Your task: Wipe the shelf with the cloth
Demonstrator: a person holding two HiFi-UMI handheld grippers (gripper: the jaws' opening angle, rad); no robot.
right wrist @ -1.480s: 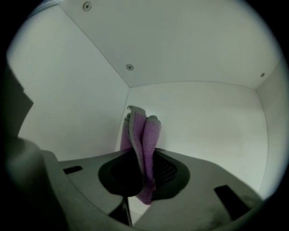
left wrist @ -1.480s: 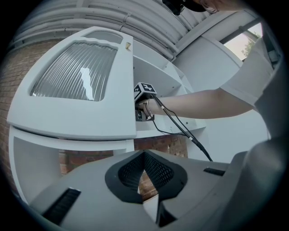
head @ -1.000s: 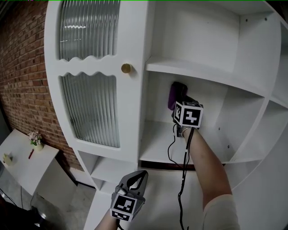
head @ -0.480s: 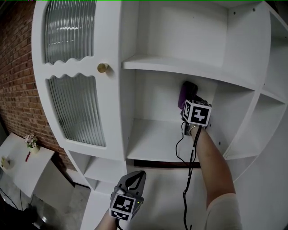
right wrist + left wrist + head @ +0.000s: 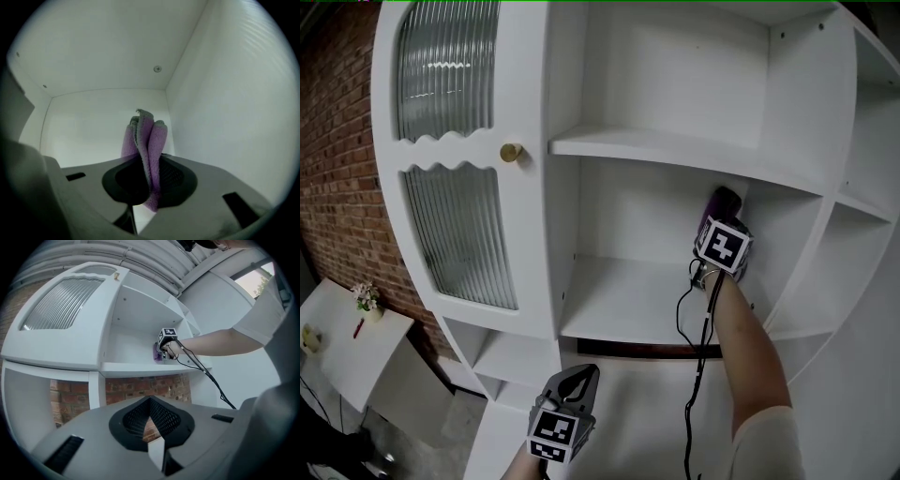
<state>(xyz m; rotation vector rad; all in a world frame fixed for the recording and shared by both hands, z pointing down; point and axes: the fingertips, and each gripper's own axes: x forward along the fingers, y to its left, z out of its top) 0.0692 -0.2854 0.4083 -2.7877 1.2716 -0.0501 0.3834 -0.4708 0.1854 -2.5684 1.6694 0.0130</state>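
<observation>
A folded purple cloth [image 5: 146, 140] stands up between the jaws of my right gripper [image 5: 149, 180], which is shut on it. In the head view the right gripper [image 5: 721, 246] is inside the middle shelf compartment, and the cloth [image 5: 719, 204] presses near the back right corner, just under the upper shelf board [image 5: 675, 152]. The shelf floor [image 5: 628, 305] lies below it. My left gripper [image 5: 573, 389] hangs low in front of the cabinet, shut with nothing in it. The left gripper view shows the right gripper [image 5: 166, 339] and the cloth [image 5: 157, 354] far off in the compartment.
The white cabinet has a ribbed glass door [image 5: 455, 220] with a brass knob [image 5: 511, 152] at the left. Open side compartments [image 5: 862, 253] are at the right. A black cable [image 5: 698, 347] hangs from the right gripper. A brick wall [image 5: 333, 169] and a small white table [image 5: 347, 347] lie at the left.
My right gripper has slid the cloth rightward along the back wall toward the right corner of the compartment. The left gripper has stayed low and dropped slightly.
</observation>
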